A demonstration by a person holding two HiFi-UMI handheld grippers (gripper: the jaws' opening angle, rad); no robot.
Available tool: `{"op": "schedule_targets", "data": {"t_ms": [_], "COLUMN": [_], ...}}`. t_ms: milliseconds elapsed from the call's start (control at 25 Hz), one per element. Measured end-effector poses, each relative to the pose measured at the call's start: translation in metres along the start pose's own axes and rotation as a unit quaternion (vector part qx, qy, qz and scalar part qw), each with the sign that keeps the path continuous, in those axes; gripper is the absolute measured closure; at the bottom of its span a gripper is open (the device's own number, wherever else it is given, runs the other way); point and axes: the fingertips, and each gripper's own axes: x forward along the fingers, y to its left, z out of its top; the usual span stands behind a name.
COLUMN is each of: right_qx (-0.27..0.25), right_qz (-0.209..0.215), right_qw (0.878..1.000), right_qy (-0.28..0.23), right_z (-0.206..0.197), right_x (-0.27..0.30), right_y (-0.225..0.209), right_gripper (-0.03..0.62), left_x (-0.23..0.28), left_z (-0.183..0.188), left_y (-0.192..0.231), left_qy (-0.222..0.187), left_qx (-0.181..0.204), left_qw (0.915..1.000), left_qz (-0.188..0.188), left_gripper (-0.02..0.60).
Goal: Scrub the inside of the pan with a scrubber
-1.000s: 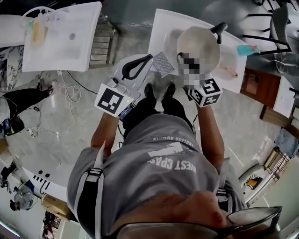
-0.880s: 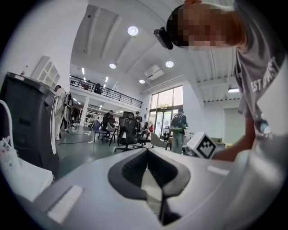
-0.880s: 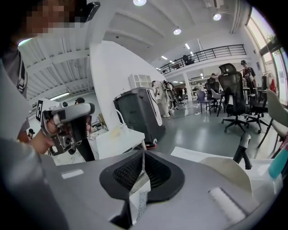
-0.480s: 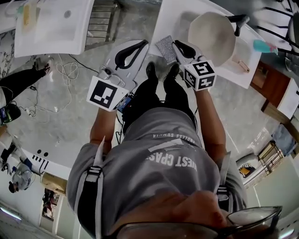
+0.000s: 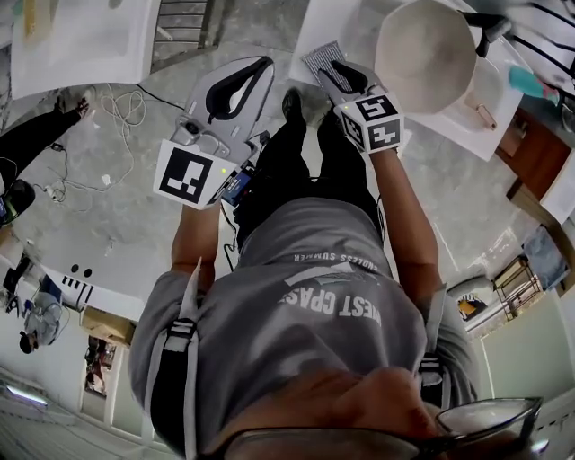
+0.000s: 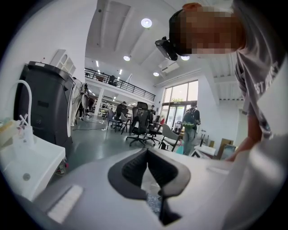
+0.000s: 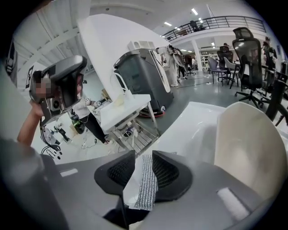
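Observation:
The scrubber, a flat silver mesh pad, lies on the near left corner of the white table. My right gripper reaches over that corner. In the right gripper view the scrubber sits between the opening jaws of my right gripper, with a gap showing on its left side. The cream pan stands on the table just right of the gripper, and its pale wall fills the right of that view. My left gripper hovers left of the table, its tips together and nothing in them.
A second white table stands at the far left, with cables on the floor below it. A teal bottle lies at the table's right end. A grey machine and office chairs stand beyond.
My right gripper has moved left from beside the pan to the scrubber. Its jaws have parted and now stand on either side of the pad. The left gripper stays shut.

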Motion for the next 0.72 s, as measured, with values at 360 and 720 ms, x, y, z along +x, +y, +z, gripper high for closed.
{"op": "schedule_targets", "data": {"t_ms": [360,720], "right_qx": [-0.060,-0.108], "right_qz": [-0.023,-0.064], "right_qw": [0.995,0.987], "right_qy": [0.076,0.102], "right_z": [-0.043,-0.061], "right_x": [0.032,0.046], "right_y": [-0.001,-0.008], "right_gripper": [0.419,0.464], "left_x": [-0.002,-0.009], "left_z": [-0.029,-0.024], "left_y": [0.006,0.000], "left_qy": [0.025,0.021], "left_qx": [-0.016,-0.010], "left_qw": [0.9995,0.9996], "left_qz": [0.013,0.015], "left_gripper": [0.580,0.581]}}
